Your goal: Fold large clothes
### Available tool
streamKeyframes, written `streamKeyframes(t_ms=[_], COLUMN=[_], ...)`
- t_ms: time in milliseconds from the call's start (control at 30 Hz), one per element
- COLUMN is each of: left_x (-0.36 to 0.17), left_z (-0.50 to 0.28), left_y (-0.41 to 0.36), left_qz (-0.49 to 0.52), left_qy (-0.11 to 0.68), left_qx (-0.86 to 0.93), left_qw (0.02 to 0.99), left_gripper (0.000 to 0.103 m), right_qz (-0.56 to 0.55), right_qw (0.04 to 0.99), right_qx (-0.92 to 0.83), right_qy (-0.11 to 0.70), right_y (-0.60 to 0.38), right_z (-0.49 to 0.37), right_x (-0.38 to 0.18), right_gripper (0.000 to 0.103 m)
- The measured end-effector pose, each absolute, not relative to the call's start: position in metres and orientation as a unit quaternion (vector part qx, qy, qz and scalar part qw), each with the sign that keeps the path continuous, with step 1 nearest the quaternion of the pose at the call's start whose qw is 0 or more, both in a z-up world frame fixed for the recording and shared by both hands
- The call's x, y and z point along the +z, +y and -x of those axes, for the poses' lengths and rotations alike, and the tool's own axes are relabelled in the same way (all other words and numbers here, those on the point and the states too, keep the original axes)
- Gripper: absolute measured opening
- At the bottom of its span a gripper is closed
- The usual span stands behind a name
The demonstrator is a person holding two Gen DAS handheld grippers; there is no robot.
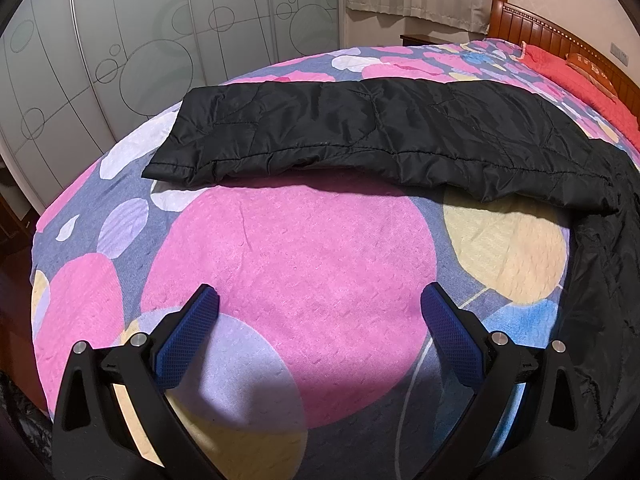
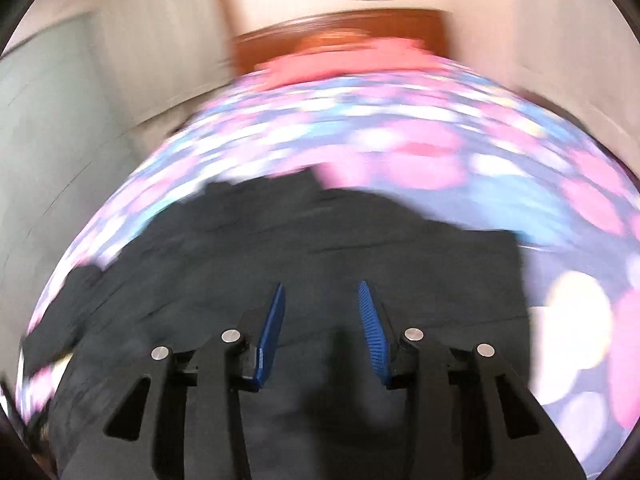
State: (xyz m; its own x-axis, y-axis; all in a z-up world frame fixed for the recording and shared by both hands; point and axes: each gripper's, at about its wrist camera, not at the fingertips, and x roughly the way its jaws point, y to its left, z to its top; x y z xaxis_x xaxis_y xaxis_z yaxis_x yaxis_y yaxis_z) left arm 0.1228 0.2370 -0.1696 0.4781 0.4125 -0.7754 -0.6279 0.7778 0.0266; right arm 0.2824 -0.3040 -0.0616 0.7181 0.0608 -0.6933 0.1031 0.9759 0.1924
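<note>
On circle-print bedspread (image 1: 288, 248), black quilted jacket (image 1: 360, 132), wooden headboard (image 1: 560, 36), frosted wardrobe doors (image 1: 120, 40)

Near side of the jacket (image 1: 360, 132), the bedspread (image 1: 288, 264) lies bare and flat, open room under the left gripper (image 1: 320, 300), whose jaws stand wide with nothing between them. Beyond the jacket a wardrobe (image 1: 120, 40) closes the far left and a headboard (image 1: 560, 40) the far right. The jacket's body fills the right edge.
</note>
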Motion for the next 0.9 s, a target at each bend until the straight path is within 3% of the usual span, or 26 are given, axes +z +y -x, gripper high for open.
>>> streamKeyframes(t_ms=[267,600,767,900], left_x=[-0.17,-0.172,-0.172,-0.172], left_z=[-0.124,-0.124,-0.124,-0.124], left_y=[0.238,0.236,0.236,0.238], left_qz=[0.129,0.126,0.127,0.127], left_qy=[0.409,0.408,0.408,0.408], left_qx=[0.308,0.31,0.31,0.31], left_qw=[0.849,0.849,0.849,0.85], left_gripper=[0.101,0.101,0.101,0.101], right_qz=[-0.105,-0.065,-0.052,-0.046], right_qw=[0.891,0.916,0.892,0.896], right_qx=[-0.081,-0.07,-0.067,-0.08], right_qy=[0.434,0.389,0.444,0.434], right_y=[-0.368,-0.33,-0.317,-0.303], right_z=[-0.319,-0.268,-0.278,-0.276], right_x=[-0.131,-0.09,-0.137,-0.119], right_gripper=[0.039,0.039,0.04,0.04])
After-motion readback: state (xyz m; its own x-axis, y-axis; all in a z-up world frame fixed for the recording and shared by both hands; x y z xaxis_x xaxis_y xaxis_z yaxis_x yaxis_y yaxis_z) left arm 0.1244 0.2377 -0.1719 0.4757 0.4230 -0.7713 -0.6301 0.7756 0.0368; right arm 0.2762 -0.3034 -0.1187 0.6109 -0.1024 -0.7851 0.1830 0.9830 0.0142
